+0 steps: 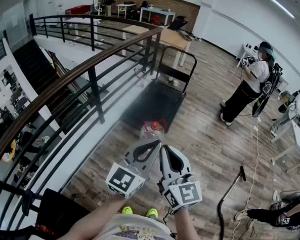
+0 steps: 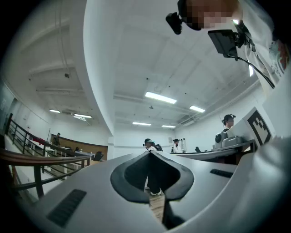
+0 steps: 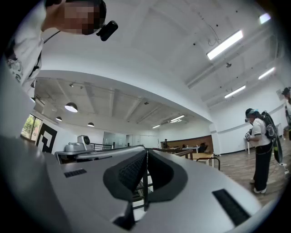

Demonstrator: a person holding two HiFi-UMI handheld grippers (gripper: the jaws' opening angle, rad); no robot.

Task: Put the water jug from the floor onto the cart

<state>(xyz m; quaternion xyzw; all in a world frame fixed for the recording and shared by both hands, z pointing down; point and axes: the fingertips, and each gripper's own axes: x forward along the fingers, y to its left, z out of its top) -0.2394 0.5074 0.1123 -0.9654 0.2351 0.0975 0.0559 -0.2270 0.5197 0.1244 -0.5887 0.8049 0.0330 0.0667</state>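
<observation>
Step in hand: approach; the pick-up is not yet begun.

The water jug (image 1: 152, 131), clear with a red cap, is found upright on the wooden floor, just beside the near end of the cart (image 1: 156, 99), the end opposite the cart's handle (image 1: 178, 54). Nothing is seen on the cart deck.

The left gripper (image 1: 153, 144) and the right gripper (image 1: 164, 151) are held side by side, on the side of the jug away from the cart and above it. In the left gripper view the jaws of the left gripper (image 2: 149, 153) are seen brought together at the tips, with nothing between them. In the right gripper view those of the right gripper (image 3: 145, 149) are likewise closed on nothing. Both views look out across the room; the jug is shown in neither.

Judgement: both grippers must be tipped downward, opened and lowered to the jug. A hold about the neck or from both sides is likely called for, the jug being wide. A short lift toward the cart deck would then be required.
</observation>
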